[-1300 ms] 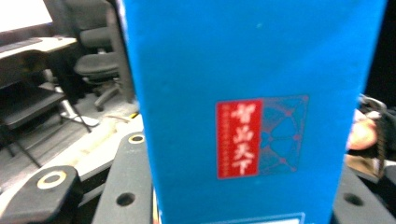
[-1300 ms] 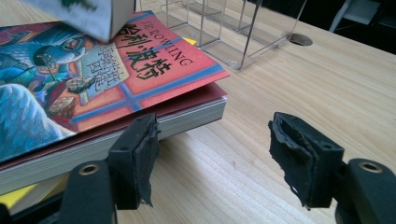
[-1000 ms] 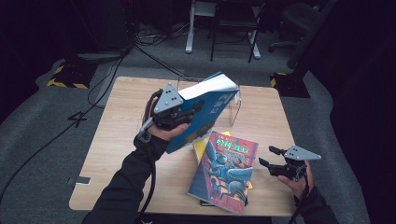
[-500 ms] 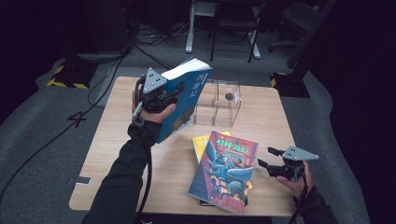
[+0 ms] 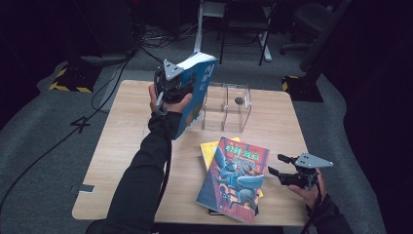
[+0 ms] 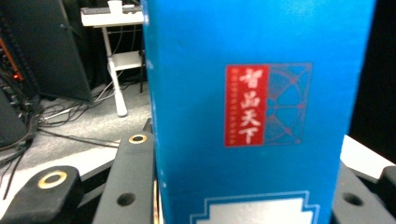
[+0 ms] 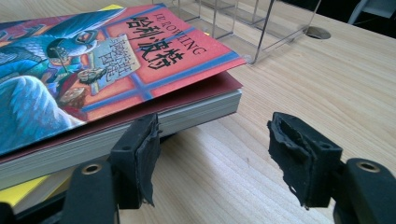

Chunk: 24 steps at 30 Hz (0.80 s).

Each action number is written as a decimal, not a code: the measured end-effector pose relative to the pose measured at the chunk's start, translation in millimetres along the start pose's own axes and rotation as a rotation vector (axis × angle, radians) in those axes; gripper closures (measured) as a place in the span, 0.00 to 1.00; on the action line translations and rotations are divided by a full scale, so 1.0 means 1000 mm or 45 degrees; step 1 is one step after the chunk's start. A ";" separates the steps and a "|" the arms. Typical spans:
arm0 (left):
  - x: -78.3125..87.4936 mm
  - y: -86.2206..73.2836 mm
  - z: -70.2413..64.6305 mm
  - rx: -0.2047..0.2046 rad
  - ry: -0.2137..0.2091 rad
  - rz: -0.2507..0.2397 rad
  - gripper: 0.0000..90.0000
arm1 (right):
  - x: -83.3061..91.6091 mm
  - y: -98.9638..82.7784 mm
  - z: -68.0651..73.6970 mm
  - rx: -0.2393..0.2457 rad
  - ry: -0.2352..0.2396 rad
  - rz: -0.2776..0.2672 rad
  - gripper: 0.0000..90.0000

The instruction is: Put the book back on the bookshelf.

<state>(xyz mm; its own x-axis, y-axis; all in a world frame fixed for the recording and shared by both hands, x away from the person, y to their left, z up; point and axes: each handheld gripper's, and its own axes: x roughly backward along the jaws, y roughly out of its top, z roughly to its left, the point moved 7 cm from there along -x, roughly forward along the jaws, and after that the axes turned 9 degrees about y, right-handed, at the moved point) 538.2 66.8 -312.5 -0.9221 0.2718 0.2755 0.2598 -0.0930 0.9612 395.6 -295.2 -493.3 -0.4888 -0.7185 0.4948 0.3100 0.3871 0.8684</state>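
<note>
- 1 thick blue paperback book (image 5: pixel 196 92) is clamped in the left tool (image 5: pixel 171 87), lifted above the wooden desk (image 5: pixel 122 146) beside the clear acrylic rack (image 5: pixel 227 107).
- The right tool (image 7: pixel 212 156) is unclenched, holding nothing, beside the red-and-blue illustrated book (image 7: pixel 93 60).

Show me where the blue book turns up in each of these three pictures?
High view: the blue book is upper middle, held upright over the table by the left gripper.
Left gripper view: its blue cover stands between the black jaws.
Right gripper view: not in it.
Shared landmark: the clear plastic rack, at upper middle in the right gripper view.
</note>
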 end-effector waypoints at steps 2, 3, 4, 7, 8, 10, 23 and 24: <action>-0.009 0.003 -0.001 0.007 0.016 0.003 0.68 | -0.001 0.000 -0.001 0.000 -0.011 0.004 0.40; -0.013 0.004 -0.001 -0.001 0.024 0.006 0.68 | -0.001 -0.001 -0.001 -0.001 -0.017 0.010 0.40; -0.013 0.004 -0.001 -0.001 0.024 0.006 0.68 | -0.001 -0.001 -0.001 -0.001 -0.017 0.010 0.40; -0.024 0.006 -0.006 -0.013 0.051 0.025 0.68 | -0.002 -0.001 -0.001 -0.003 -0.014 0.011 0.41; -0.031 0.008 -0.009 -0.024 0.062 0.032 0.68 | -0.003 -0.001 -0.001 -0.002 -0.010 0.013 0.41; -0.036 0.009 -0.011 -0.030 0.076 0.039 0.68 | -0.003 -0.001 0.000 -0.001 -0.008 0.012 0.41; -0.079 0.011 -0.018 -0.067 0.165 0.090 0.68 | -0.004 -0.002 0.000 -0.004 0.001 0.010 0.39; -0.081 0.011 -0.018 -0.068 0.170 0.091 0.68 | -0.004 -0.001 0.001 -0.001 0.003 0.008 0.39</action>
<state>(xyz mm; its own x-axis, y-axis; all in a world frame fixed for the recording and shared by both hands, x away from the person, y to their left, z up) 611.0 26.6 -324.8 -0.9326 0.1335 0.3352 0.3137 -0.1591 0.9361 396.7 -292.5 -496.3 -0.4851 -0.7174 0.5000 0.3136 0.3911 0.8653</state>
